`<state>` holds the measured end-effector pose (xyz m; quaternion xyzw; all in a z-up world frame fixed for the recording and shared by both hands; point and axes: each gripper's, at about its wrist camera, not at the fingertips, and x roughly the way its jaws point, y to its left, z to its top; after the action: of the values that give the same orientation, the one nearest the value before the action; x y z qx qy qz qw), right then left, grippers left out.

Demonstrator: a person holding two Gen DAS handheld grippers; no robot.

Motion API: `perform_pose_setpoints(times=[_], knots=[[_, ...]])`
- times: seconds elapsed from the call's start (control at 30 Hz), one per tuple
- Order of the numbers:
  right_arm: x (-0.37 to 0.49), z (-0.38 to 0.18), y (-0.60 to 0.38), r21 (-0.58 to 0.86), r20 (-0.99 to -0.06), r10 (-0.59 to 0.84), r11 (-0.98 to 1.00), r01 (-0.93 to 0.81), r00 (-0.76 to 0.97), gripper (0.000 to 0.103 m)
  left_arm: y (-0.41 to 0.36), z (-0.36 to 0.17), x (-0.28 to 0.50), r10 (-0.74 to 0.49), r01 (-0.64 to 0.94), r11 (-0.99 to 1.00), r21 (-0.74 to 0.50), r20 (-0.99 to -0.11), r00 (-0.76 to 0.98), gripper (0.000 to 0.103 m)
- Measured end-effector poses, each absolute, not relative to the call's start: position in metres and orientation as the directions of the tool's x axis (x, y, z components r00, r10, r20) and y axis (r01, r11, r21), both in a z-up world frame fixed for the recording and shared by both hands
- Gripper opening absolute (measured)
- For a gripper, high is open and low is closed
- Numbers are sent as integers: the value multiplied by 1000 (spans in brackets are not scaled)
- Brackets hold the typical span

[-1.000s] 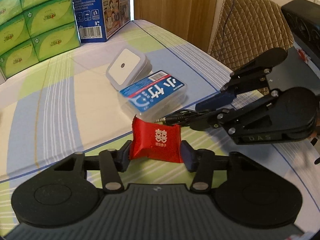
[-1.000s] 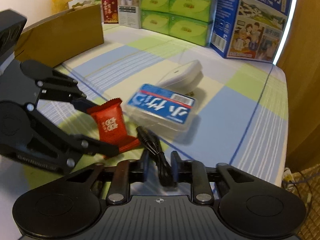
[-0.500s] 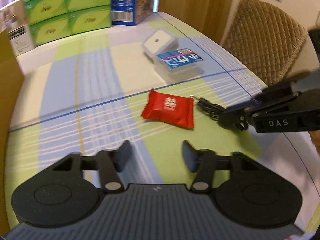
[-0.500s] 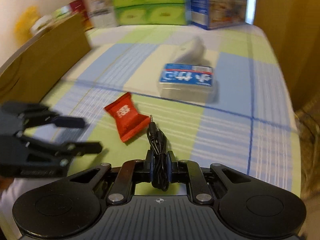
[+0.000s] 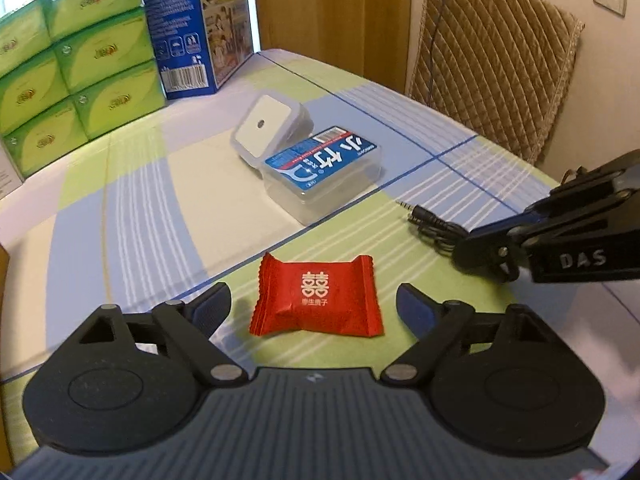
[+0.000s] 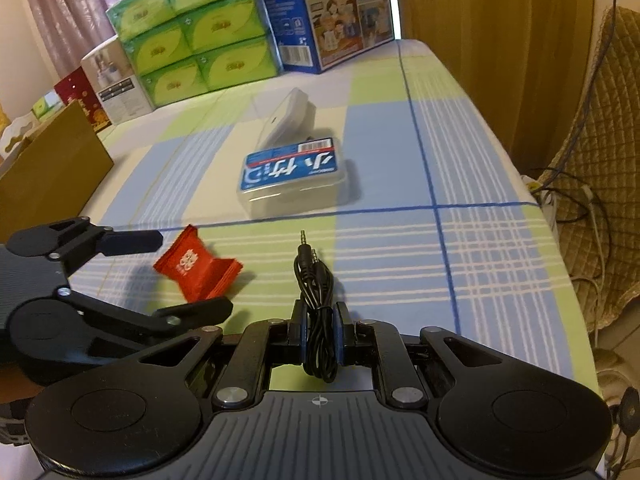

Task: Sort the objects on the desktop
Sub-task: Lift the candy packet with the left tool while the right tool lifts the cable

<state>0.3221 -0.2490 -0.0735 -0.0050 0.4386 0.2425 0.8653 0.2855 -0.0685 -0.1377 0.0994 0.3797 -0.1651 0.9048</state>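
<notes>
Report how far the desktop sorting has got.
Nothing looks sorted yet. In hand: the right hand-held gripper is shut on the coiled black audio cable. The open left hand-held gripper straddles the red foil candy packet. Left: the clear blue-labelled plastic box and white square night light.

1. The left wrist view sits low over the checked tablecloth, looking forward along its open fingers towards the stacked green boxes.
2. The right wrist view looks the same general way from further right, close to the cloth.
3. Both share the red packet, clear box and each other's gripper.
</notes>
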Motion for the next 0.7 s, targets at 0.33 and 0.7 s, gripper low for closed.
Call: perform_pose_setpoints(times=[0.33, 0.7], knots=[[321, -77, -245, 174, -752, 411, 878, -446, 516, 10, -68, -138, 291, -270, 402, 916, 9, -727, 632, 47], [322, -79, -242, 148, -747, 409, 871, -468, 524, 23, -44, -131, 256, -262, 288, 953, -96, -741, 619, 38]])
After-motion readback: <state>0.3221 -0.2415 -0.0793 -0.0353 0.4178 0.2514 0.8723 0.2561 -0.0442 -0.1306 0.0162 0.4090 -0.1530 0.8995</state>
